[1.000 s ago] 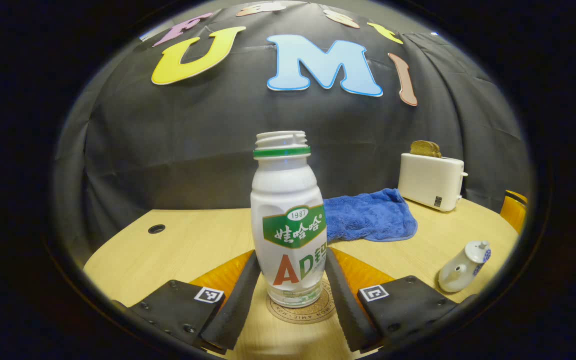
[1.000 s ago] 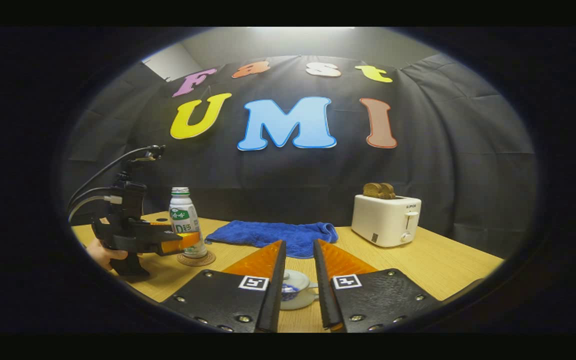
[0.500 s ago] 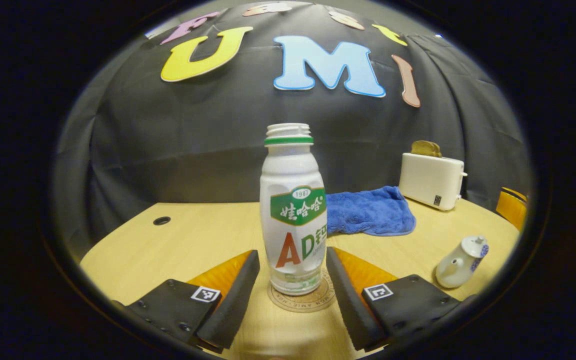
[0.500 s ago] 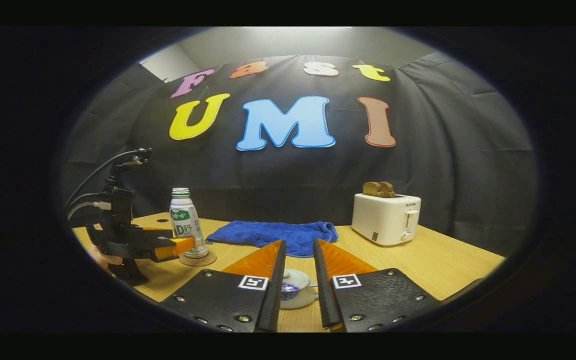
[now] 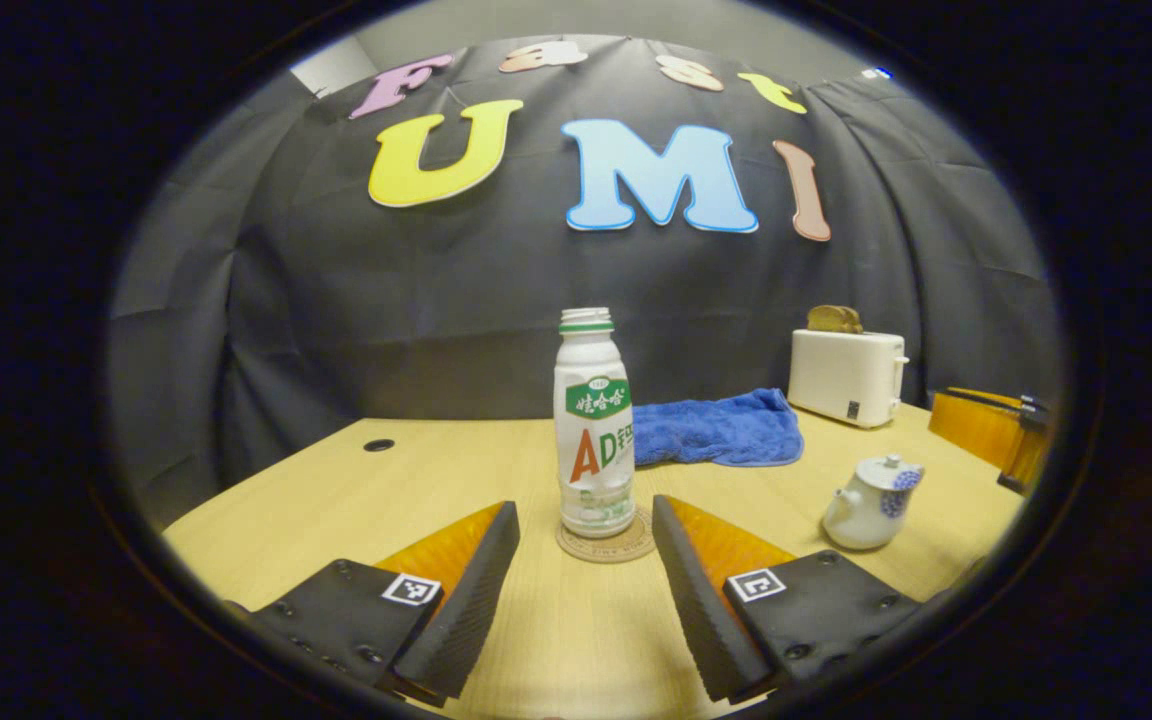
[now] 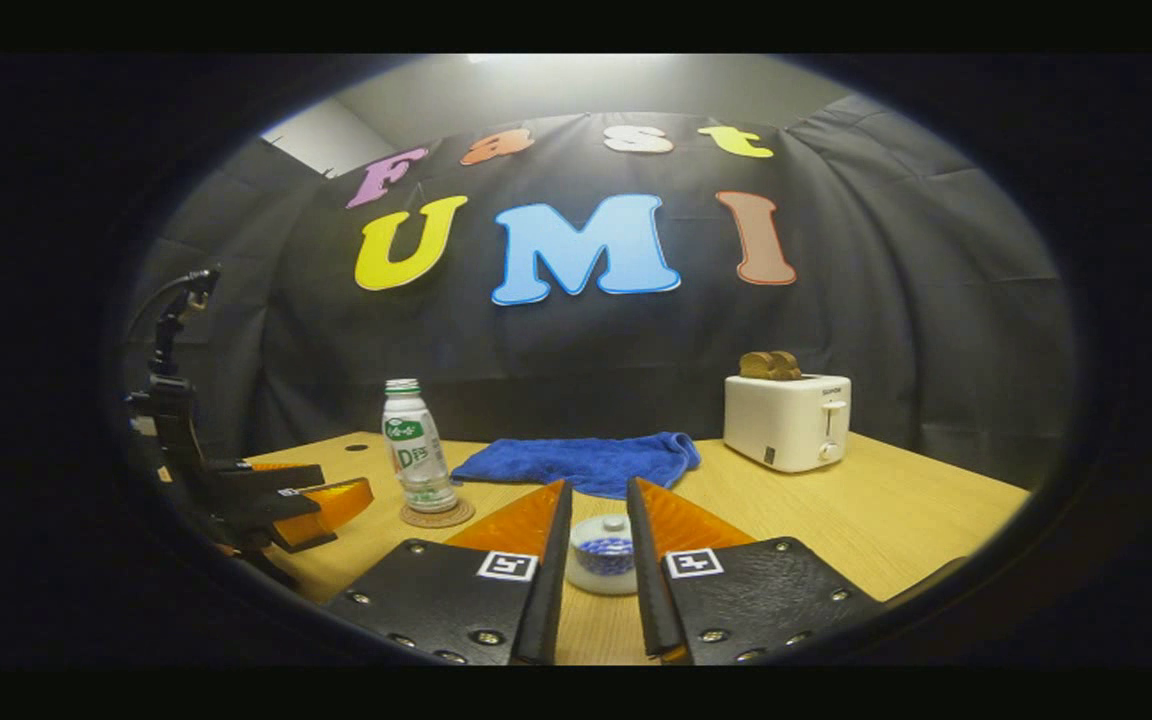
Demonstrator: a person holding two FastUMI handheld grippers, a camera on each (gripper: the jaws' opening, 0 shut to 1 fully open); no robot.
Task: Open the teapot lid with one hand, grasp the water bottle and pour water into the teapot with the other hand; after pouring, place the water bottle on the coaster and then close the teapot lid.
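The left gripper (image 5: 576,590) has backed off, jaws open — water bottle (image 5: 594,425) upright on its coaster (image 5: 606,547). Right gripper (image 6: 591,580), also open, faces the lidded teapot (image 5: 866,492) near the table's right edge — task likely ending.

White bottle (image 5: 595,425) with a green band and red-and-green lettering, sitting on a brown coaster (image 5: 607,545). Teapot (image 5: 868,502) is white with blue pattern (floral maybe). Blue towel (image 5: 716,431), white toaster (image 5: 845,376), light wood-grain surface (image 5: 416,480).
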